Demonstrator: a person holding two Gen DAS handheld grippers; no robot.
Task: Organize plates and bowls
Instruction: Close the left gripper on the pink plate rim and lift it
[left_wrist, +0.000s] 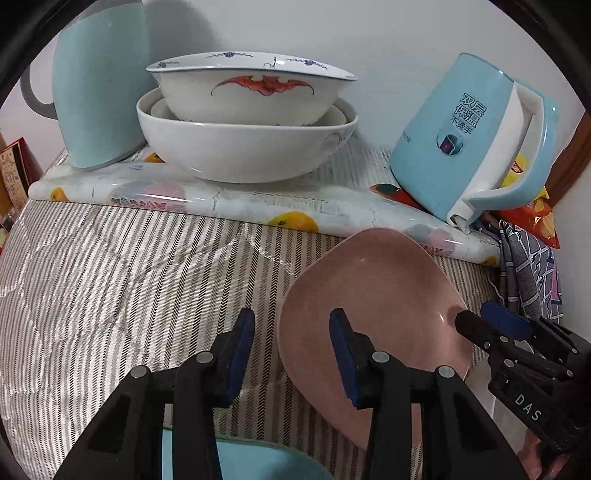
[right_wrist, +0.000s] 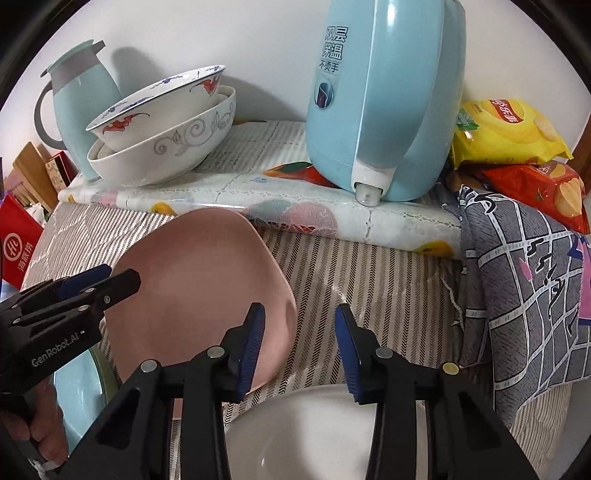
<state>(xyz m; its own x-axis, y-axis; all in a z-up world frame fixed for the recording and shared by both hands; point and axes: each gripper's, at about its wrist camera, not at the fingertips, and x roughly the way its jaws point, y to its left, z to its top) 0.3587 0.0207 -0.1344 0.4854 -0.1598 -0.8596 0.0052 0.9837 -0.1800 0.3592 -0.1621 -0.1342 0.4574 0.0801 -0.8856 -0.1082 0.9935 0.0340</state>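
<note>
A pink squarish plate (left_wrist: 373, 306) lies on the striped cloth between my two grippers; it also shows in the right wrist view (right_wrist: 192, 291). My left gripper (left_wrist: 291, 354) is open, its right finger over the plate's near part. My right gripper (right_wrist: 299, 350) is open just right of the plate; in the left wrist view its tips (left_wrist: 480, 325) touch the plate's right edge. A stack of white bowls (left_wrist: 243, 125), the top one with a red bat pattern (right_wrist: 159, 107), stands at the back. A light blue plate (left_wrist: 243, 458) lies below my left gripper. A white bowl (right_wrist: 314, 432) lies below my right gripper.
A light blue kettle (right_wrist: 380, 96) stands on a rolled printed mat (left_wrist: 258, 206). A light blue jug (left_wrist: 99, 85) stands left of the bowls. Snack bags (right_wrist: 517, 147) and a grey patterned cloth (right_wrist: 524, 295) lie on the right. Red boxes (right_wrist: 18, 240) sit at the left edge.
</note>
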